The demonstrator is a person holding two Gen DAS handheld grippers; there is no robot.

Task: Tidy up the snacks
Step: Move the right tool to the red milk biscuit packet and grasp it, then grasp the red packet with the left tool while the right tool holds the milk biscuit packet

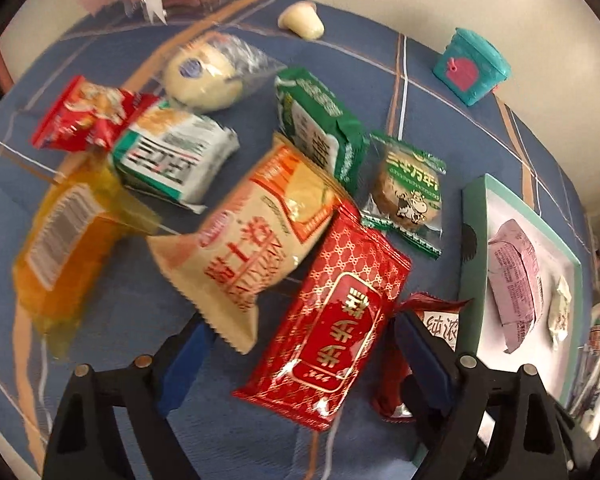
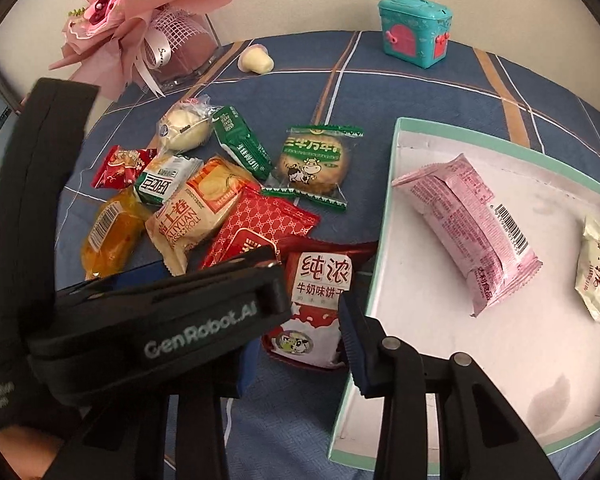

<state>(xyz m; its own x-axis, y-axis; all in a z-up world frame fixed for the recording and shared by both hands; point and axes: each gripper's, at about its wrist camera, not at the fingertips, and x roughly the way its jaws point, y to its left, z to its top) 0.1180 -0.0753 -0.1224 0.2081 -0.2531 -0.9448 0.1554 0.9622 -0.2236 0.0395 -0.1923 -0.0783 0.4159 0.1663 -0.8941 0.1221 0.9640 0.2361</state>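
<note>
On the blue plaid tablecloth (image 2: pixel 420 92) the largest item is the mint-rimmed box (image 2: pixel 384 216), near the right edge; it holds a pink packet (image 2: pixel 472 224) and a small cream packet (image 2: pixel 594 268), well apart. Left of the box lies the loose snack pile.

Left gripper (image 1: pixel 300 356): jaws wide open, holding nothing, straddling the red lattice packet (image 1: pixel 332 320), whose upper end overlaps the beige packet (image 1: pixel 252 232). Risk: closing here may drag the beige packet along, or the slick film may slip from the pads.

Right gripper (image 2: pixel 300 320): only its right finger (image 2: pixel 354 340) shows clearly; the left gripper's body hides the rest, so opening cannot be told. It sits over the milk biscuit packet (image 2: pixel 316 300), which lies just beside the box wall. Risk: the two grippers are crowded and could collide; a lifted packet could catch the rim.

Smaller: cow cookie (image 2: pixel 312 164), green packet (image 2: pixel 244 146), orange packet (image 2: pixel 112 236), untouched.
</note>
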